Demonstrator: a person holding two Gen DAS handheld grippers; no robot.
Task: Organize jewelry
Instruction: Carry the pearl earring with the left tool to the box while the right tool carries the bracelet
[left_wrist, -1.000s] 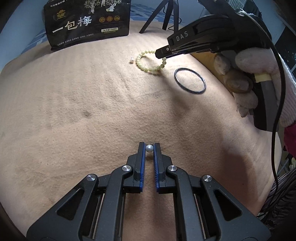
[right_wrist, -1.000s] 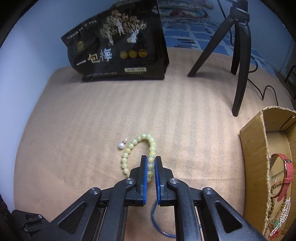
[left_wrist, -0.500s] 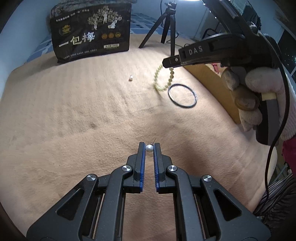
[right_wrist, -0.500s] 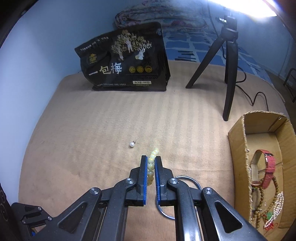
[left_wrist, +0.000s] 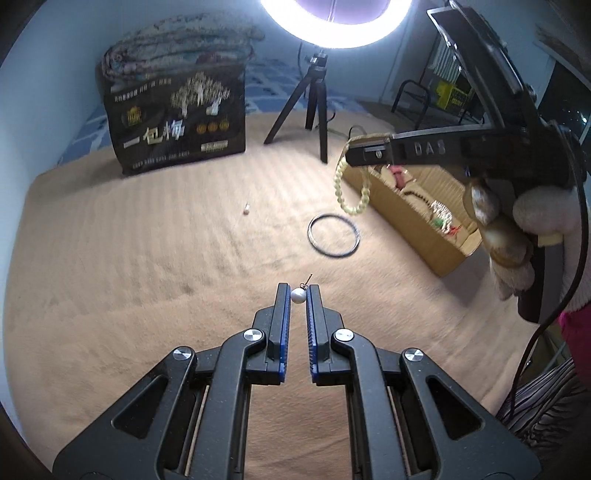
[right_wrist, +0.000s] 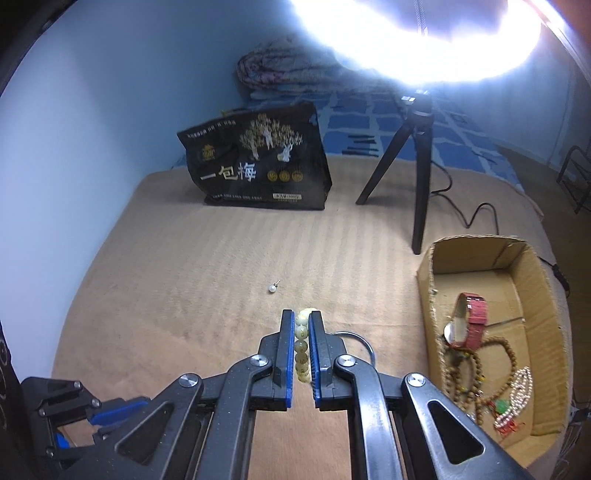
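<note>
My left gripper (left_wrist: 298, 291) is shut on a small pearl earring (left_wrist: 297, 295) and holds it above the tan blanket. My right gripper (right_wrist: 302, 320) is shut on a pale green bead bracelet (right_wrist: 302, 345). In the left wrist view that bracelet (left_wrist: 351, 190) hangs from the right gripper (left_wrist: 354, 155), lifted beside the near end of the cardboard box (left_wrist: 410, 225). A second pearl earring (right_wrist: 272, 288) lies on the blanket, also seen in the left wrist view (left_wrist: 246, 210). A dark ring bangle (left_wrist: 334, 235) lies flat below the bracelet.
The cardboard box (right_wrist: 532, 273) at the right holds a red watch (right_wrist: 472, 319), brown bead strings and a pearl piece. A black printed bag (right_wrist: 258, 166) stands at the back. A black tripod (right_wrist: 417, 173) with a ring light stands behind the box.
My right gripper has lifted the green bracelet off the blanket and carried it up and right toward the box. My left gripper has risen with the pearl earring still held.
</note>
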